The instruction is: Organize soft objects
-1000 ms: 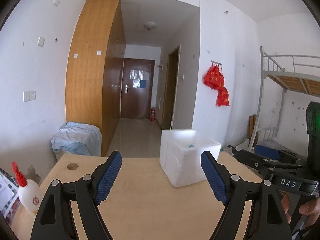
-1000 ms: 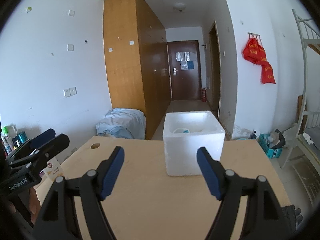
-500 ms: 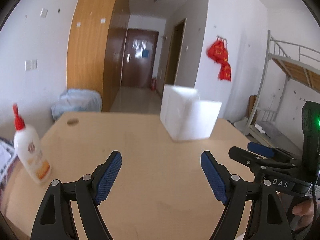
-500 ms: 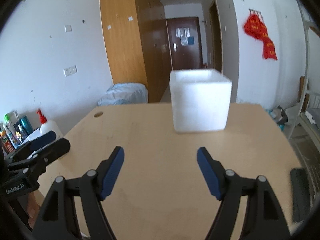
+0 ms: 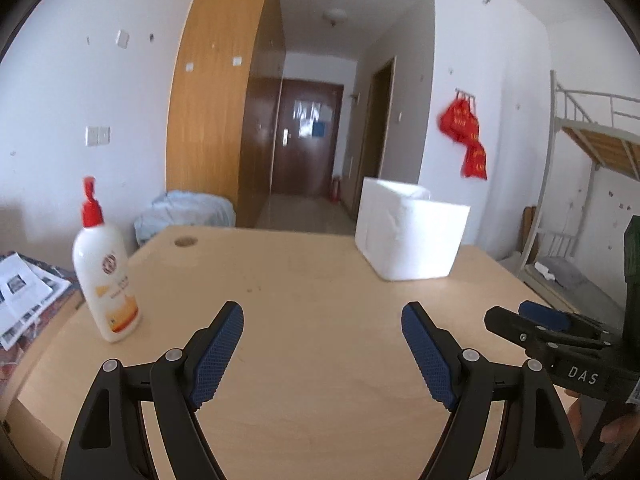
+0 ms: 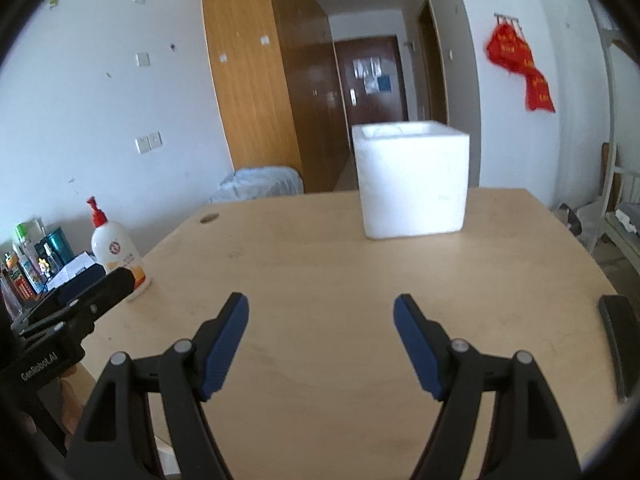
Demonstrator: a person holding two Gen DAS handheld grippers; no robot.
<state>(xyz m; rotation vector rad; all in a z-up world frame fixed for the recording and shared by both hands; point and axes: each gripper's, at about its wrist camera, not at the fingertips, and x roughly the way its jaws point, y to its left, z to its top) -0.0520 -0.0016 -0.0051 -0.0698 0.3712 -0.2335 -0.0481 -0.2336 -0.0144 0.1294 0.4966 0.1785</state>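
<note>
Left wrist view showed the left gripper and right gripper both spread apart, empty, above the table. No soft object was visible; the foam box sat far. A hasty sweep might topple the lotion bottle at left.

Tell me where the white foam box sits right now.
The white foam box stands on the far side of the wooden table, right of centre in both wrist views, well away from the lotion bottle near the left edge.

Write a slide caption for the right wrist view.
Open right tool above a wooden table, facing a white foam box; lotion bottle at left.
</note>
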